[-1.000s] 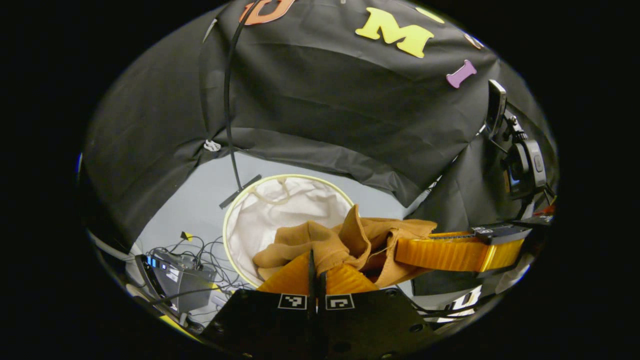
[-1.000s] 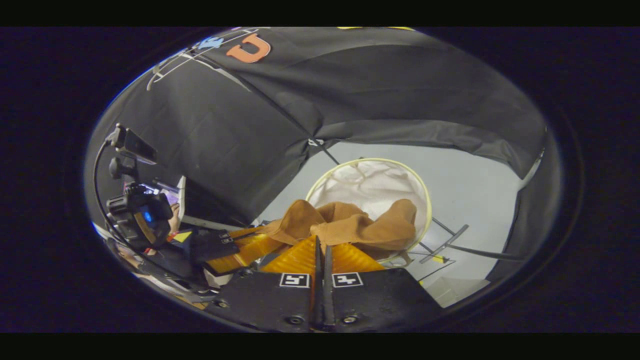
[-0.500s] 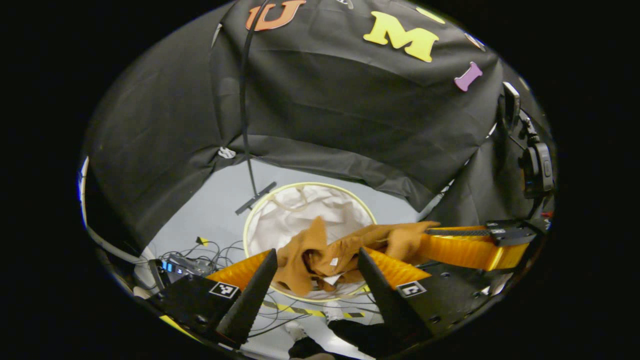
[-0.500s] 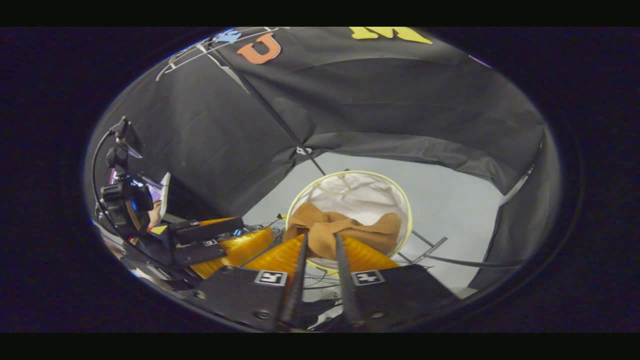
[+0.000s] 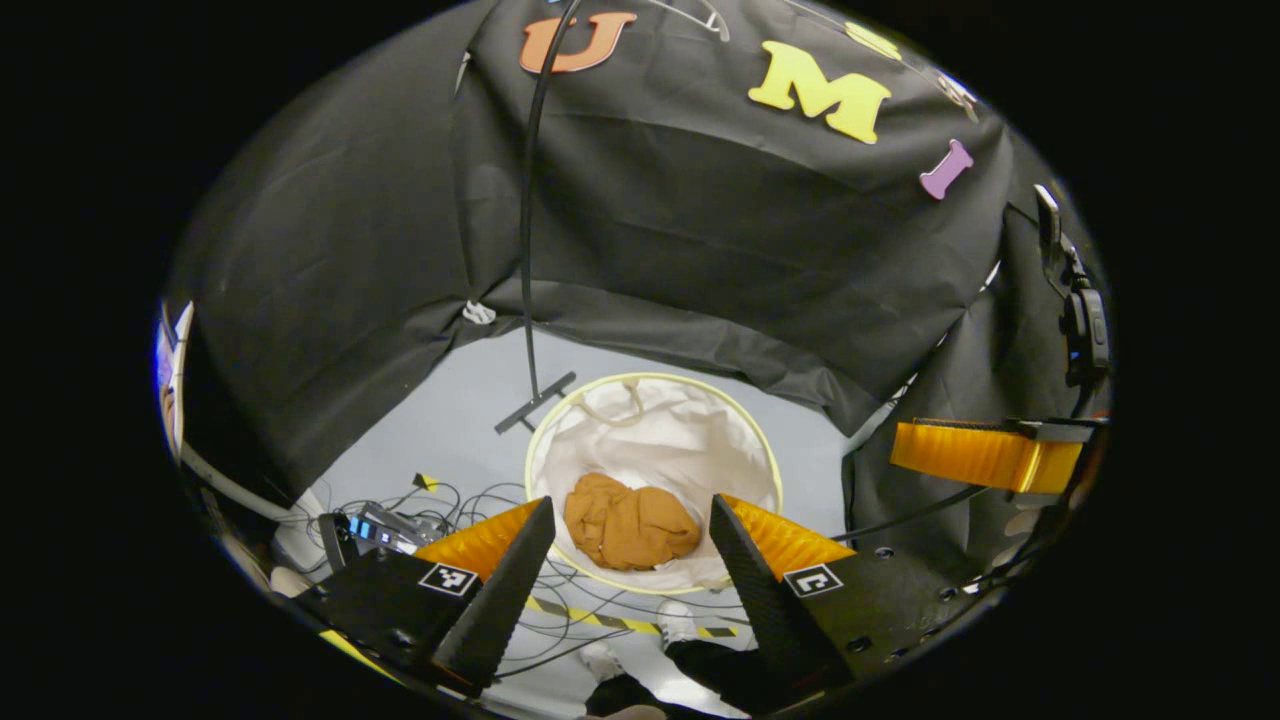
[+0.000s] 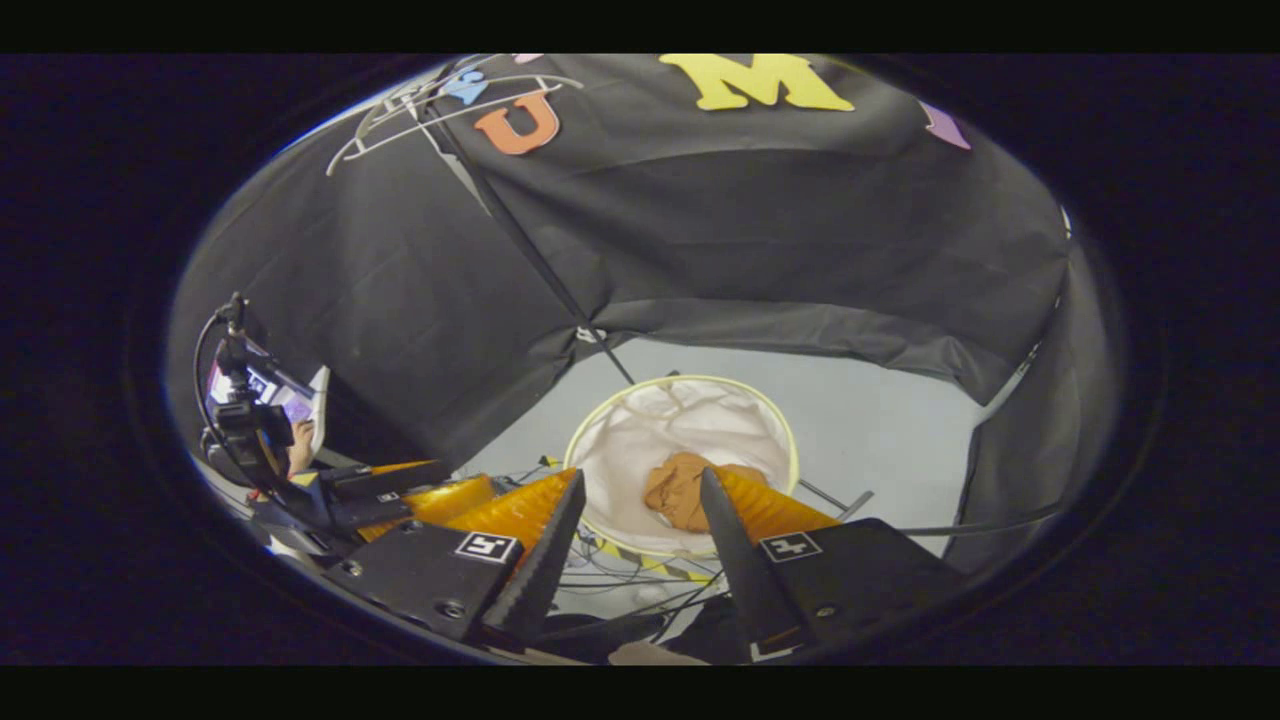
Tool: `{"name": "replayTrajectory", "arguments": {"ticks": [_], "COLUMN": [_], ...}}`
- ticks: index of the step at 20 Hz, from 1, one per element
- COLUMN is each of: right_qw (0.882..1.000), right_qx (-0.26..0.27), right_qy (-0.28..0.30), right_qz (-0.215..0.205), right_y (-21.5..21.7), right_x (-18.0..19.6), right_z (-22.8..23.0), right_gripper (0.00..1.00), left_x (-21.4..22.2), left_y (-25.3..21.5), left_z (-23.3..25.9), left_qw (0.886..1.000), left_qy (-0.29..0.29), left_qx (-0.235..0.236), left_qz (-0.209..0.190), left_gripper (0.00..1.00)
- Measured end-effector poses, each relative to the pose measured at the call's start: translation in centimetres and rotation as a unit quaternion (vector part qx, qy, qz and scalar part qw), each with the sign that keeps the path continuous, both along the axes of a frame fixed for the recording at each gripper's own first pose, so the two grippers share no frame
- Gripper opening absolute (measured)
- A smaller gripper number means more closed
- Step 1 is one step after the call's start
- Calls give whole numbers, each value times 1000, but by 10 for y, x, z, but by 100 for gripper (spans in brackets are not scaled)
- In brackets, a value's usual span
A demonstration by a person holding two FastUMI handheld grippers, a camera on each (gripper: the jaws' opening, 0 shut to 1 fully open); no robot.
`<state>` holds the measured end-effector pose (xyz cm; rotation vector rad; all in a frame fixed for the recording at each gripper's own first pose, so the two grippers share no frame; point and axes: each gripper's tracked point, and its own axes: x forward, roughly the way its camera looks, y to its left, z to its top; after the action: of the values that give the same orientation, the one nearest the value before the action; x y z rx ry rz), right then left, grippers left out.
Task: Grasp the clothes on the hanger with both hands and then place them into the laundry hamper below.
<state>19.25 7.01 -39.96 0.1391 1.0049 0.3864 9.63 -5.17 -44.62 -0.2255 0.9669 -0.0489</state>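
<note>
A brown garment (image 5: 630,527) lies bunched at the bottom of the white laundry hamper (image 5: 690,440) with a yellow rim, on the grey floor. My left gripper (image 5: 631,503) hangs open above the hamper's near edge, nothing between its fingers. A finger of the other gripper (image 5: 975,455) shows at the right, apart from the cloth. In the right gripper view the garment (image 6: 680,492) rests in the hamper (image 6: 700,420), and my right gripper (image 6: 641,476) is open above it. The left gripper's fingers (image 6: 440,498) sit to the left. A bare wire hanger (image 6: 440,110) hangs at the top.
A black stand pole (image 5: 525,250) rises from a foot beside the hamper. Cables and a small box (image 5: 380,525) lie on the floor at left. Striped tape (image 5: 600,620) and a shoe (image 5: 680,625) are below me. A camera mount (image 5: 1080,310) stands at right.
Both grippers have gone from shut on the garment to open. The garment has fallen into the hamper, and both grippers have lifted away from it.
</note>
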Motion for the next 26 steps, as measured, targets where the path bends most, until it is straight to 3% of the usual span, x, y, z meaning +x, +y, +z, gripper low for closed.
{"name": "replayTrajectory", "arguments": {"ticks": [1, 2, 8, 11, 15, 16, 17, 18, 20, 26], "right_qw": [1000, 1000, 990, 974, 949, 944, 940, 936, 926, 902], "right_qx": [11, 14, 22, 10, 11, 20, 30, 32, 35, 17], "right_qy": [-13, -24, -142, -226, -314, -328, -339, -351, -375, -428], "right_qz": [-7, -10, -3, 7, 10, 7, 0, -6, -19, -52], "right_y": [3, 8, 30, 43, 48, 48, 50, 49, 37, 20], "right_x": [-1, -1, -7, -17, -46, -61, -72, -78, -89, -104], "right_z": [13, 25, 121, 179, 262, 280, 297, 310, 332, 385], "right_gripper": [75, 75, 75, 77, 88, 95, 93, 95, 99, 98], "left_x": [1, 1, 9, 10, -6, -9, -14, -17, -30, -63], "left_y": [3, 5, 30, 51, 74, 83, 89, 93, 103, 118], "left_z": [10, 19, 122, 176, 255, 271, 289, 305, 338, 408], "left_qw": [1000, 1000, 990, 978, 959, 954, 949, 942, 931, 907], "left_qy": [-11, -22, -133, -199, -271, -283, -298, -316, -345, -402], "left_qx": [3, 3, 36, 64, 87, 96, 106, 111, 116, 111], "left_qz": [-2, -5, -14, -15, -7, -4, 2, 7, 18, 55], "left_gripper": [100, 95, 95, 95, 95, 95, 88, 100, 100, 100]}}
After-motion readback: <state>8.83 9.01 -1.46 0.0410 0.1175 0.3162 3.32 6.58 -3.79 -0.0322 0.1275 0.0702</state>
